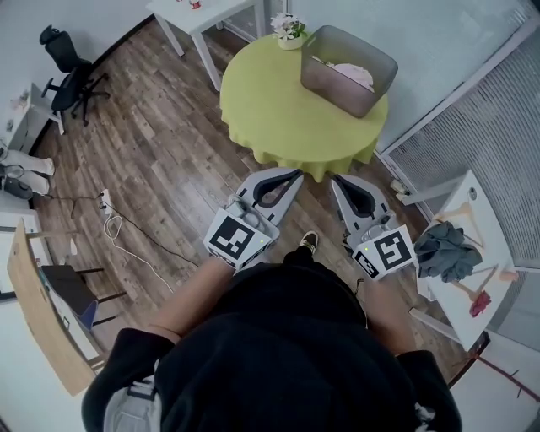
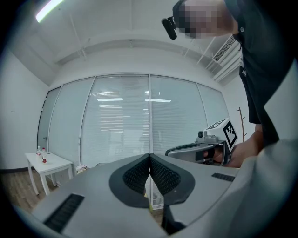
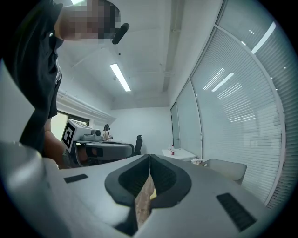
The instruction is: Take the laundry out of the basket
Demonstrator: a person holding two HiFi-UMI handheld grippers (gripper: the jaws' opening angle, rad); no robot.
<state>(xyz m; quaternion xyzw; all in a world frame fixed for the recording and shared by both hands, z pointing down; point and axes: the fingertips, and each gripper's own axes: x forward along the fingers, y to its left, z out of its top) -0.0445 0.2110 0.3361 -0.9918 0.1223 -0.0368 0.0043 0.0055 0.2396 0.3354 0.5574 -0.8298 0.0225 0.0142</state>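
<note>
A grey laundry basket [image 1: 348, 69] stands on the far right side of a round table with a yellow-green cloth [image 1: 278, 118]. Pale pinkish laundry [image 1: 350, 74] lies inside it. My left gripper [image 1: 291, 175] and right gripper [image 1: 340, 182] are held side by side in front of my body, short of the table's near edge and well apart from the basket. Both point toward the table. Each has its jaws closed together with nothing between them, as the left gripper view [image 2: 150, 155] and the right gripper view [image 3: 150, 155] show. The basket's rim [image 3: 228, 168] appears at the right of the right gripper view.
A small flower pot [image 1: 288, 32] sits on the round table beside the basket. To my right a white table [image 1: 494, 228] carries a dark grey heap of clothes [image 1: 445, 251] and hangers. Another white table [image 1: 202, 13], an office chair [image 1: 67, 76] and a floor cable [image 1: 114, 228] are off to the left.
</note>
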